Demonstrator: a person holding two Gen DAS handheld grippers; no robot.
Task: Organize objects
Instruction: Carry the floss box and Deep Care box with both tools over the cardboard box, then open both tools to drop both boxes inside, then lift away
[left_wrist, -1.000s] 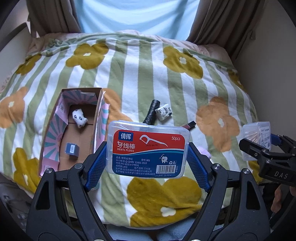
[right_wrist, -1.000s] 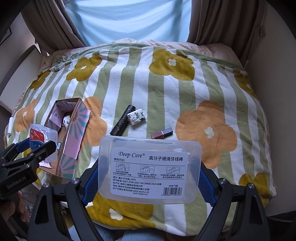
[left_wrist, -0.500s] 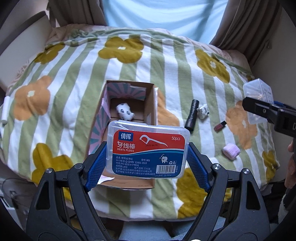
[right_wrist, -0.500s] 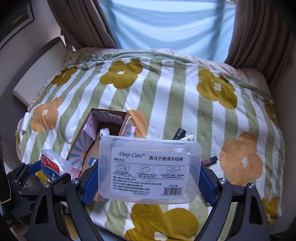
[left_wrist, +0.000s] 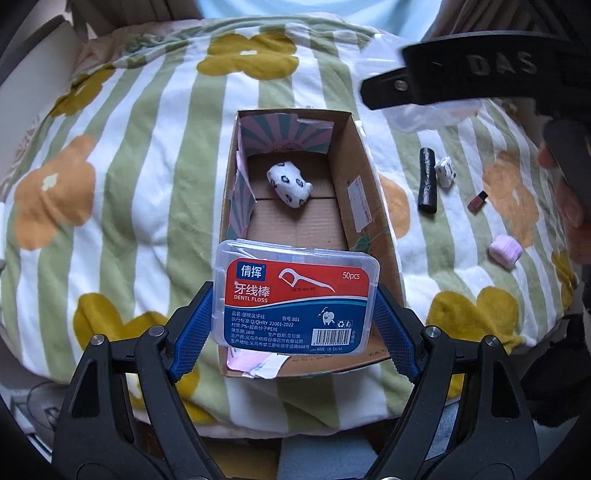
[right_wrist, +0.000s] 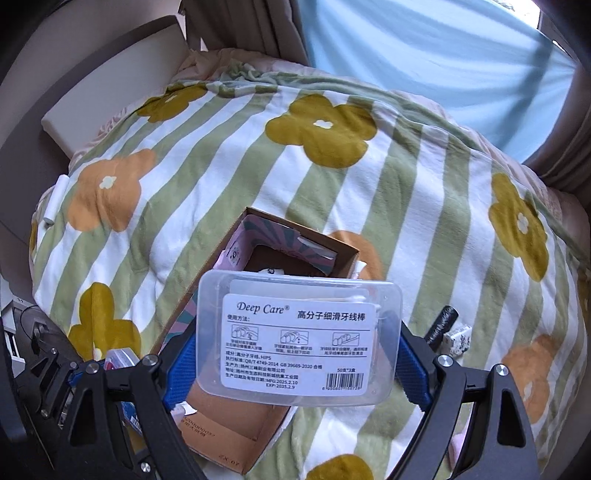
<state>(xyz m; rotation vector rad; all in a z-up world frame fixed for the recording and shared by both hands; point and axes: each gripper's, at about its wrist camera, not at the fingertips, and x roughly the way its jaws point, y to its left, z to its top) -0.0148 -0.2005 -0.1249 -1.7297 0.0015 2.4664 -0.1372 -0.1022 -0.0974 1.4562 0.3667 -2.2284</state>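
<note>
In my left wrist view, the left tongs (left_wrist: 295, 325) are clamped on the red-labelled floss box (left_wrist: 297, 297) at lower centre, its blue pads pressing both short ends. The box hangs over the near end of the open cardboard box (left_wrist: 354, 192), which lies on the flowered bedspread (left_wrist: 122, 155). Inside, toward the far end, lies a small white spotted packet (left_wrist: 290, 184). At the right of the frame, on the bedspread, I see a black roll (left_wrist: 427, 180) with a second spotted packet (left_wrist: 445, 171) just beside it, a small dark red tube (left_wrist: 477, 201) and a pink bundle (left_wrist: 505, 252) nearer the edge.

In my right wrist view, the right tongs (right_wrist: 299, 354) are clamped on the clear floss box (right_wrist: 299, 336) at lower centre, label facing me. It hangs above the cardboard box (right_wrist: 236, 424), covering most of its inside. The left tongs show at lower left, gripping their box, mostly hidden
</note>
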